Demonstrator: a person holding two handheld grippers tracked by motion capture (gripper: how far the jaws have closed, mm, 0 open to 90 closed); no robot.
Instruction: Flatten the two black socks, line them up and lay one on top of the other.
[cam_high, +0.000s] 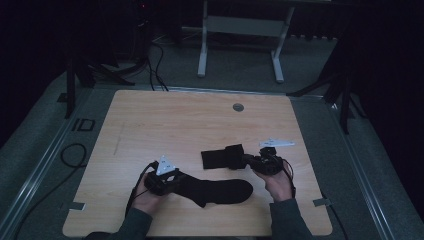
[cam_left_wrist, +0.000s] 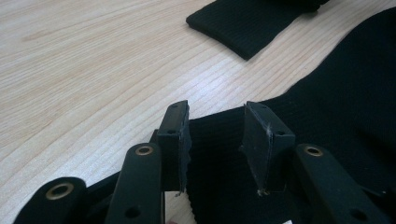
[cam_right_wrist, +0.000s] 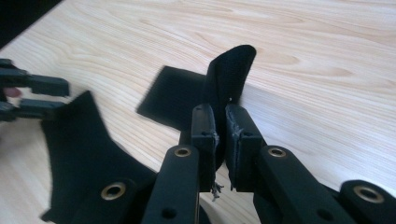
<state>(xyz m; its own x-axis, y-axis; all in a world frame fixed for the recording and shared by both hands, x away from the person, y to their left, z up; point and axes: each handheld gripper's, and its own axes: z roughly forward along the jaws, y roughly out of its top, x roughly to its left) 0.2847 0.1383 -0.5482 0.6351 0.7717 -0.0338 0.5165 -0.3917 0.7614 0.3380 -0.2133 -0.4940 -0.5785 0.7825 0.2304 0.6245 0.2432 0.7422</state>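
Wood-grain table (cam_high: 165, 120), pale and rounded at the corners, stands on a grey carpeted floor (cam_high: 240, 65) in a dark room. A small round grey cap (cam_high: 238, 107) sits in the tabletop near its far edge. Beyond the table is a white metal frame (cam_high: 240, 30) on two legs, and black cables (cam_high: 155, 65) run across the floor at the far left.

Two black socks lie on the near half of the table. The nearer sock (cam_high: 220, 191) lies flat, with its foot end toward the right and its other end at the left gripper (cam_high: 170, 181). In the left gripper view its ribbed knit (cam_left_wrist: 219, 140) lies between the jaws, which stand apart on either side of it, not pressed together.

The farther sock (cam_high: 220, 158) lies just beyond the first, close to it, flat on the wood with its right end lifted. The right gripper (cam_high: 250, 161) has that end pinched: in the right gripper view the jaws are drawn close on a fold of the black cloth (cam_right_wrist: 231, 77), which stands up above them, while the rest stays flat on the table.
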